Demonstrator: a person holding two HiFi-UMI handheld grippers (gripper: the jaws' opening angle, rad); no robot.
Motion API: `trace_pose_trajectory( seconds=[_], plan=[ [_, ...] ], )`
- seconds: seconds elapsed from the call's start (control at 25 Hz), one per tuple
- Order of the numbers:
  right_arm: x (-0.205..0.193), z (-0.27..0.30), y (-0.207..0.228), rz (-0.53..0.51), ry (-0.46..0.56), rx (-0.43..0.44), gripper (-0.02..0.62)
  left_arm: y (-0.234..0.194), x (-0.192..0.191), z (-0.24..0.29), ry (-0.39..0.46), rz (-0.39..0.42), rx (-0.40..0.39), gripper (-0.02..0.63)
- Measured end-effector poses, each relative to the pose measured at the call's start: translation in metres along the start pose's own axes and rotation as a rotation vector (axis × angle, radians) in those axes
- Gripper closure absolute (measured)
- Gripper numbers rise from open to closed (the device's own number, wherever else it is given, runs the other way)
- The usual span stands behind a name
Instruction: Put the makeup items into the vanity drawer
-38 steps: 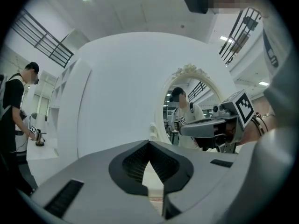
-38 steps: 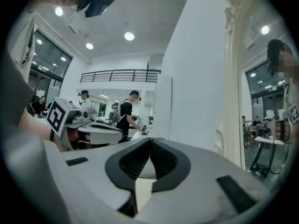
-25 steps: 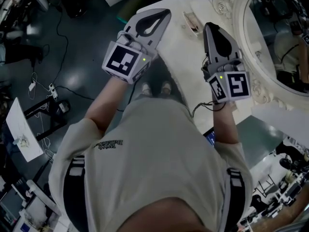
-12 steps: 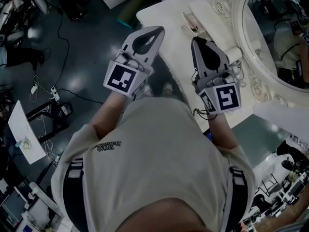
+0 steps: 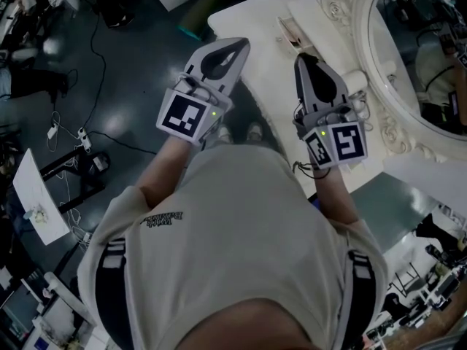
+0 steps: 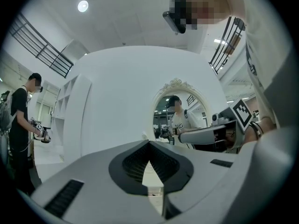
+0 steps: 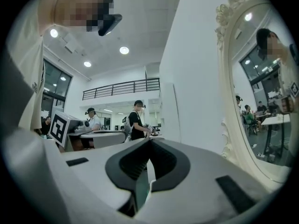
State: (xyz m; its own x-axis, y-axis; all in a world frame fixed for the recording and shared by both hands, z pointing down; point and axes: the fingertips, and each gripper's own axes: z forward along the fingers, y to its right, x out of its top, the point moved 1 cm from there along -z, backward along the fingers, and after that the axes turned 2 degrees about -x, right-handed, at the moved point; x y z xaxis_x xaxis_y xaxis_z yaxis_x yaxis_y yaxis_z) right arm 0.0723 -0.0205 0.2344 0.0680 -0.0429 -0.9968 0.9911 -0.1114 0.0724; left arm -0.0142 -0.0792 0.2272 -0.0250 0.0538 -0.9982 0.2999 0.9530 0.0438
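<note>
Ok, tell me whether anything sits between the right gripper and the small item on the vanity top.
Nothing visible does. The right gripper, jaws shut and empty, hovers just short of the small item, with only bare vanity top between them.

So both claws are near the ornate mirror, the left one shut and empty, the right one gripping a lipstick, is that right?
Not quite: the right claw is shut and empty too, no lipstick. The right gripper view shows its jaws together, nothing between them. The left claw and ornate mirror are as you said.
</note>
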Motion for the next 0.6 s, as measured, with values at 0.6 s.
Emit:
trace_pose_trajectory(
  seconds=[0.6],
  plan=[
    [0.003, 0.011, -0.012, -0.061, 0.001, 0.038, 0.592, -0.004, -0.005, 0.004, -0.03, -0.011, 0.008, 0.595]
  ],
)
